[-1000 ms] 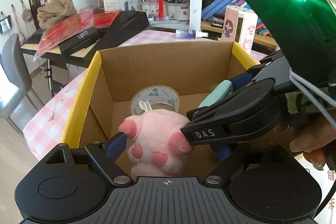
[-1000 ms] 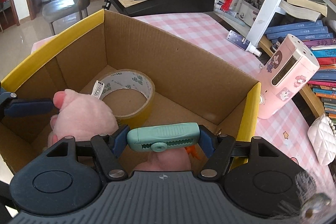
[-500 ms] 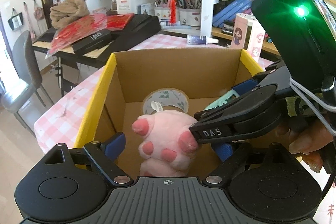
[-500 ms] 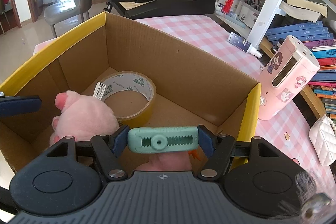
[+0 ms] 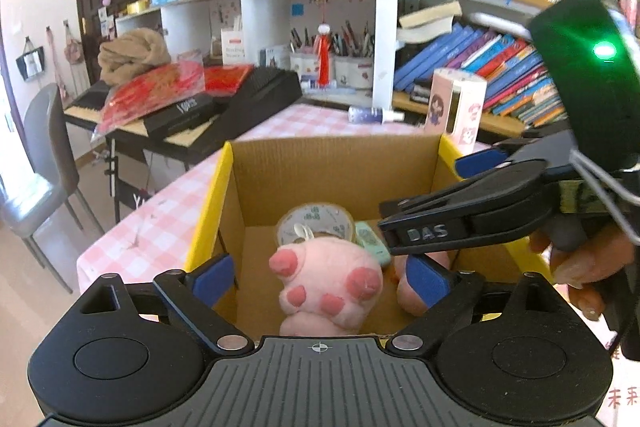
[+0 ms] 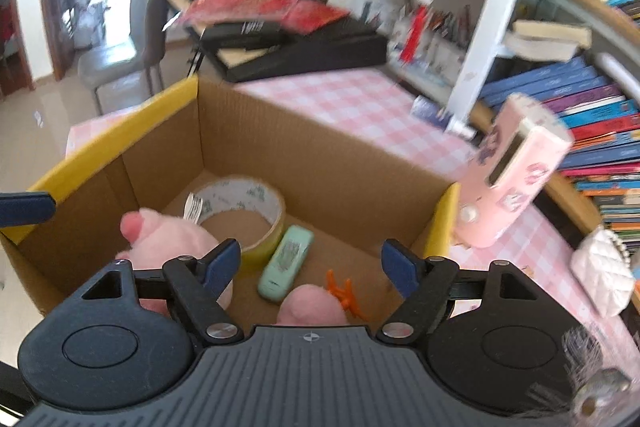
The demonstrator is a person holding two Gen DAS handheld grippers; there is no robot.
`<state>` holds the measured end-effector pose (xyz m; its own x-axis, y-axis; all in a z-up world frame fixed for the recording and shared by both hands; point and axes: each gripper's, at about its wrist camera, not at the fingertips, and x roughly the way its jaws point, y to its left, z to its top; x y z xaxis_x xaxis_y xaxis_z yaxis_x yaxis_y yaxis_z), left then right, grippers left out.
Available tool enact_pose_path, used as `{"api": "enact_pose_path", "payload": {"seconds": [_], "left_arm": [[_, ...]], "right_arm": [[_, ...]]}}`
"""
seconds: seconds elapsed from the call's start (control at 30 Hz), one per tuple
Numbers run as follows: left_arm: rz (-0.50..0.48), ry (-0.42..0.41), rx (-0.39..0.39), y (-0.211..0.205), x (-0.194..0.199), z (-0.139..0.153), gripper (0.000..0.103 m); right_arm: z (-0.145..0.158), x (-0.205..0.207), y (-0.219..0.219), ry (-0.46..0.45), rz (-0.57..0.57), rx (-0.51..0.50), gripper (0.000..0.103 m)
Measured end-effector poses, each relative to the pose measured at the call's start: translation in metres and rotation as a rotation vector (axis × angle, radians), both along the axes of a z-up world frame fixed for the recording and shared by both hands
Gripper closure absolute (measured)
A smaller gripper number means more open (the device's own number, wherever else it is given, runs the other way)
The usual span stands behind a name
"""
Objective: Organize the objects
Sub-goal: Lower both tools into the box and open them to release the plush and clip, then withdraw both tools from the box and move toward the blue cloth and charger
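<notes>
A cardboard box with a yellow rim (image 5: pixel 208 211) (image 6: pixel 112 143) holds a tape roll (image 5: pixel 316 223) (image 6: pixel 256 193), a pink plush (image 5: pixel 332 275) (image 6: pixel 168 239), a second pink toy with orange feet (image 6: pixel 316 303) and a mint-green cutter (image 5: pixel 370 239) (image 6: pixel 285 263). The cutter lies flat on the box floor beside the tape. My right gripper (image 6: pixel 311 265) hovers above it, its jaws opening with nothing between them. My left gripper (image 5: pixel 319 277) hangs over the near plush, its jaws also opening and empty. The right gripper's black body crosses the left wrist view from the right.
The box stands on a pink checked tablecloth (image 6: pixel 360 107). A pink device (image 6: pixel 512 171) stands upright just past the box's right corner, near a spray bottle (image 5: pixel 370 115) and a white purse (image 6: pixel 604 271). A black keyboard (image 5: pixel 240 99), a grey chair (image 5: pixel 44 155) and bookshelves lie beyond.
The right gripper has let go of the mint-green cutter, which now lies on the box floor by the tape. Both grippers have risen and drawn back, and their jaws stand wider.
</notes>
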<state>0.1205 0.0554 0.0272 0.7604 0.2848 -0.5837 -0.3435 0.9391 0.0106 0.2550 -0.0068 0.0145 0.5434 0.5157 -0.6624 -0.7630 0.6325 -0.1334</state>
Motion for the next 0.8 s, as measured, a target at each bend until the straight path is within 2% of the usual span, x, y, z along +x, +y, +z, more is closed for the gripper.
{"api": "enact_pose_path", "payload": {"seconds": [0.17, 0.37, 0.57, 0.8], "left_arm": [[-0.018, -0.039, 0.006, -0.001, -0.016, 0.008, 0.007], [-0.022, -0.049, 0.004, 0.000, -0.038, 0.009, 0.007], [-0.020, -0.042, -0.014, 0.002, -0.065, 0.006, 0.006], [-0.025, -0.025, -0.022, -0.001, -0.096, 0.001, 0.003]], "right_arm": [[0.019, -0.022, -0.023, -0.048, -0.077, 0.071, 0.024], [0.028, -0.054, -0.052, -0.074, -0.219, 0.142, 0.020], [0.025, -0.091, -0.077, -0.081, -0.337, 0.176, 0.018], [0.010, -0.142, -0.100, -0.053, -0.415, 0.173, 0.016]]}}
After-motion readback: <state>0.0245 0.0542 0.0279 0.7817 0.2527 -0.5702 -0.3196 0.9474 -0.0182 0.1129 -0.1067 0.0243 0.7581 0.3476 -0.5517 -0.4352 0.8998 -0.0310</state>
